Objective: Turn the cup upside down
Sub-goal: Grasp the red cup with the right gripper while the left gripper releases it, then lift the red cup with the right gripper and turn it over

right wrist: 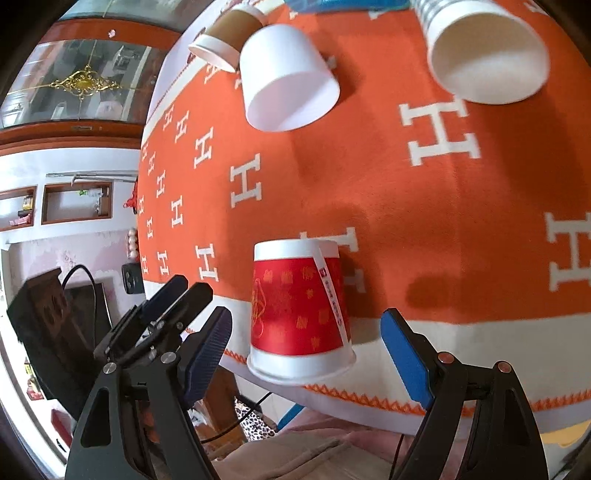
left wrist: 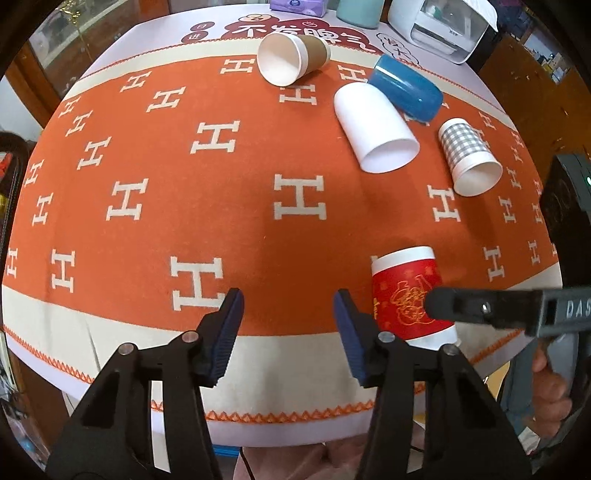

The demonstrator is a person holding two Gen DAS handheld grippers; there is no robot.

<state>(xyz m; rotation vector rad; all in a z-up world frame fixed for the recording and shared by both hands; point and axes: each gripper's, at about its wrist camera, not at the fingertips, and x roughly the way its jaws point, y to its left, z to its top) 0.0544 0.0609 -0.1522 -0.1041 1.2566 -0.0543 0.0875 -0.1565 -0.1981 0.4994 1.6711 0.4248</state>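
A red paper cup with gold print (right wrist: 297,312) stands upside down, wide mouth on the cloth, near the table's front edge. It also shows in the left wrist view (left wrist: 408,295). My right gripper (right wrist: 306,345) is open, its fingers on either side of the cup and apart from it. In the left wrist view one right finger (left wrist: 443,301) reaches in front of the cup. My left gripper (left wrist: 288,332) is open and empty, just left of the cup.
Several other cups lie on their sides on the orange H-pattern cloth (left wrist: 221,192): a plain white one (left wrist: 373,127), a blue one (left wrist: 406,88), a grey checked one (left wrist: 467,157) and a brown-sleeved one (left wrist: 290,57). A white appliance (left wrist: 443,26) stands at the back.
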